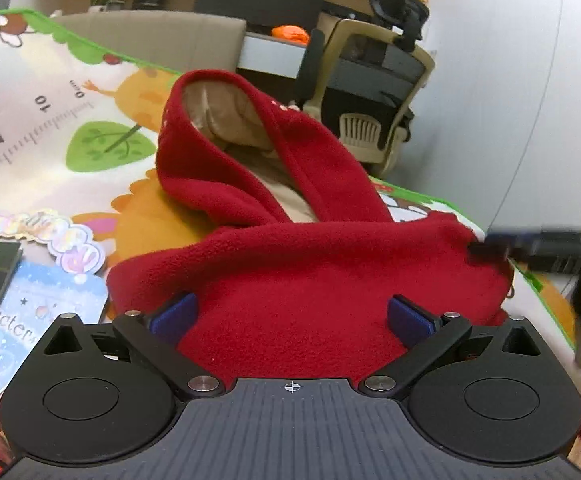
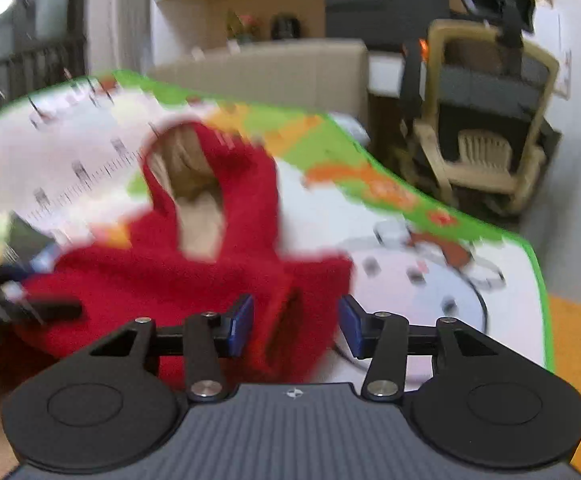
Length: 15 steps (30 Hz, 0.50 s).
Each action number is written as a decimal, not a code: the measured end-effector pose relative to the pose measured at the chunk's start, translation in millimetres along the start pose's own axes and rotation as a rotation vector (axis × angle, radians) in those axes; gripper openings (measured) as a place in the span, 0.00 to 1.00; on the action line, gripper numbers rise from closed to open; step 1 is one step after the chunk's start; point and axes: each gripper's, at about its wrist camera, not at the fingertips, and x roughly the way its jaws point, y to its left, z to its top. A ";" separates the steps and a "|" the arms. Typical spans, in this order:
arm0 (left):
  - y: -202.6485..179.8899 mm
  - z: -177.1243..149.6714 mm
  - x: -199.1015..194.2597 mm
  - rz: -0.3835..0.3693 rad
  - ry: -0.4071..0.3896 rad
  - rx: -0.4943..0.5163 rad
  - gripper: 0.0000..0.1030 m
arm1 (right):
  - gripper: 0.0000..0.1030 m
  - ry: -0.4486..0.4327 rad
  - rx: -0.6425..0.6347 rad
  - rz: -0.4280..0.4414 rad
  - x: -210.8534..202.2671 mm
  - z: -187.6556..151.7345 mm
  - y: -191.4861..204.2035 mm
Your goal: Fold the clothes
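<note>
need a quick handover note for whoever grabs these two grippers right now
Left tongs: open wide, red fleece between the pads, nothing pinched.
Right tongs: open, straddling a sleeve-like end of the garment; view is blurred.
Red fleece hoodie: bunched on the cartoon play mat, hood standing open with its tan lining showing, pointing away from both cameras.
Done: no neat fold visible yet.
Left: flatten the body, bring the sleeves in, fold hood and body. Probably close on the near edge first.
</note>
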 end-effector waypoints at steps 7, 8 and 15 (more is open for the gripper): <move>-4.3 -3.4 -2.2 0.017 -0.001 0.020 1.00 | 0.62 0.056 0.116 0.132 45.1 3.4 2.2; -3.5 -3.7 -2.0 0.015 -0.002 0.019 1.00 | 0.63 0.079 0.114 0.128 55.0 -1.7 2.8; -3.6 -2.9 -1.4 0.017 0.000 0.016 1.00 | 1.00 0.154 -0.004 0.160 67.5 -4.2 23.9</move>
